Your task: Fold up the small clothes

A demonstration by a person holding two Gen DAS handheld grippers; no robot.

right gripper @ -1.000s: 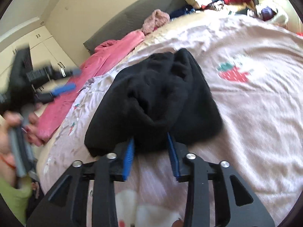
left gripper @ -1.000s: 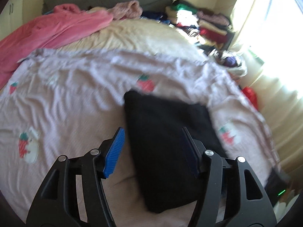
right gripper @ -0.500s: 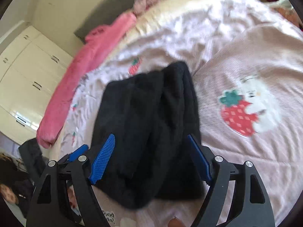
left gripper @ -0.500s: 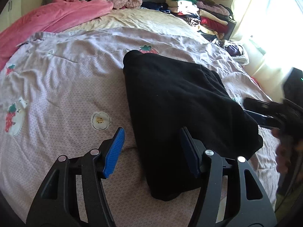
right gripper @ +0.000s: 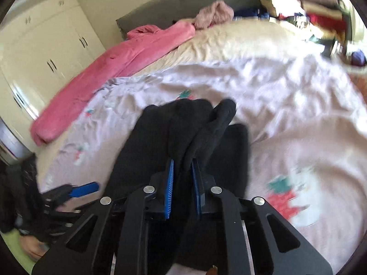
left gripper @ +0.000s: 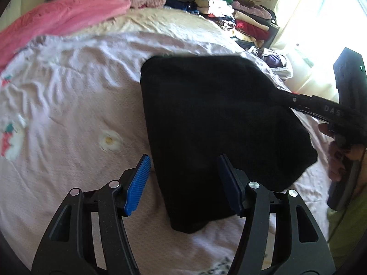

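Note:
A black garment (left gripper: pixel 213 123) lies folded on the pale pink bedspread (left gripper: pixel 68 114). My left gripper (left gripper: pixel 183 183) is open and empty, its blue pads (left gripper: pixel 137 185) straddling the garment's near edge just above it. My right gripper (right gripper: pixel 182 188) is shut on a fold of the black garment (right gripper: pixel 195 137) and lifts that edge off the bed. It shows in the left wrist view (left gripper: pixel 284 96) at the garment's right side. The left gripper shows at the lower left of the right wrist view (right gripper: pixel 78 190).
A pink blanket (left gripper: pixel 57 20) lies along the far left of the bed. A stack of folded clothes (left gripper: pixel 231 13) stands at the far right by a bright window. White cupboards (right gripper: pixel 45 52) line the wall.
My right gripper was open over the garment half a second ago; it has closed on a fold and raised it. The left gripper stays open near the garment's front edge.

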